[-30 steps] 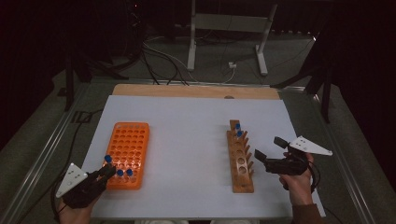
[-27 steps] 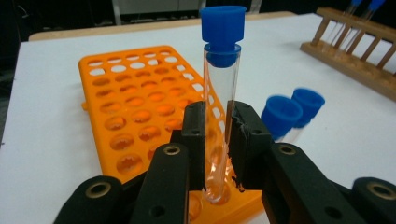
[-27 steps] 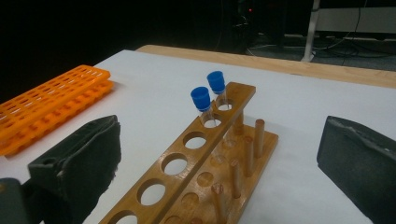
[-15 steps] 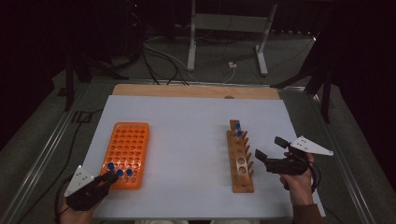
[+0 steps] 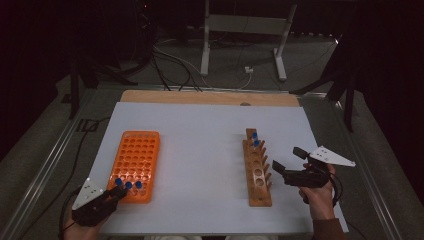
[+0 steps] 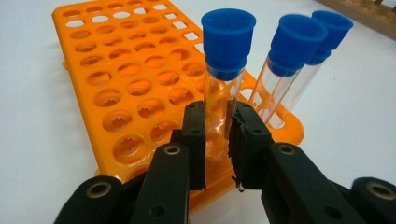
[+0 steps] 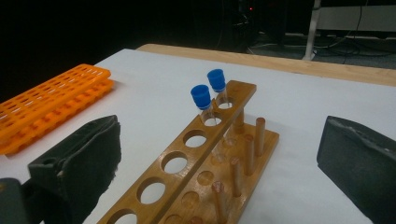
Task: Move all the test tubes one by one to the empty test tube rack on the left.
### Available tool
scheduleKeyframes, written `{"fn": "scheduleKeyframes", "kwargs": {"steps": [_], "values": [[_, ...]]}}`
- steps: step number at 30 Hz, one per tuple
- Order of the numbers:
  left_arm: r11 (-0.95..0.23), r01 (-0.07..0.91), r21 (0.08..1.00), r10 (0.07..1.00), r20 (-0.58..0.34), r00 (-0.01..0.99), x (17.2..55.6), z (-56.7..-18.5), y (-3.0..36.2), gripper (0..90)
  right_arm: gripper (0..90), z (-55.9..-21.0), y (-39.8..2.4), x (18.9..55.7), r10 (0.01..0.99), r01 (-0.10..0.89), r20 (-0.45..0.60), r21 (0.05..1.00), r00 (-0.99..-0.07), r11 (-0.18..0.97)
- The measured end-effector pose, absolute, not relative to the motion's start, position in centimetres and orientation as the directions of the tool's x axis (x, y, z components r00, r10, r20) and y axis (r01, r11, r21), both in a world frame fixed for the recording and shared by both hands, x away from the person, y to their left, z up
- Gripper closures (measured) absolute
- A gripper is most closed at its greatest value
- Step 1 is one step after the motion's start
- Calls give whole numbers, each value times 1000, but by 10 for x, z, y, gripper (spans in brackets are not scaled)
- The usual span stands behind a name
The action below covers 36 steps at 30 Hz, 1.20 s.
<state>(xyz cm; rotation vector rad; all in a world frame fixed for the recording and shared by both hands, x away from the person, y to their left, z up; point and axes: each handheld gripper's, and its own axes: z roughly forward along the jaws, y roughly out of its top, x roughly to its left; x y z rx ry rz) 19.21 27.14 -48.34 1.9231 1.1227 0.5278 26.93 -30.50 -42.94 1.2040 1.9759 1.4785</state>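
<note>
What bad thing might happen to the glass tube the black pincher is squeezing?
1. The left gripper clamps a clear test tube low on its glass, still in the orange rack. Squeezing too hard might crack it.
2. Two more blue-capped tubes stand close beside it, so a tilted lift might knock them.
3. The grip is far below the blue cap, so the tube might tip or slip.

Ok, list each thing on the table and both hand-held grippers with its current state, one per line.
Left hand-held gripper: jaws closed around the nearest tube.
Gripped tube: capped, upright in the orange rack.
Other two tubes: capped, standing in the orange rack.
Orange rack: flat on the table, most holes empty.
Wooden rack: two capped tubes at its far end, other holes empty.
Right hand-held gripper: open, holding nothing.
</note>
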Motion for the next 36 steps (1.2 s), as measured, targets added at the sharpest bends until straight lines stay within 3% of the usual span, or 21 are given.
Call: {"fn": "scheduleKeyframes", "kwargs": {"steps": [19,28,36], "values": [[-271,530,804,860,-44,508,193,-486,270,767,1,-431,-303,270,812,401,173,912,-557,81],[-223,503,835,861,-74,504,185,-480,278,647,1,-430,-305,270,815,404,177,912,-551,75],[-159,430,889,817,-126,563,178,-469,281,487,1,-430,-304,270,815,404,178,912,-551,74]]}}
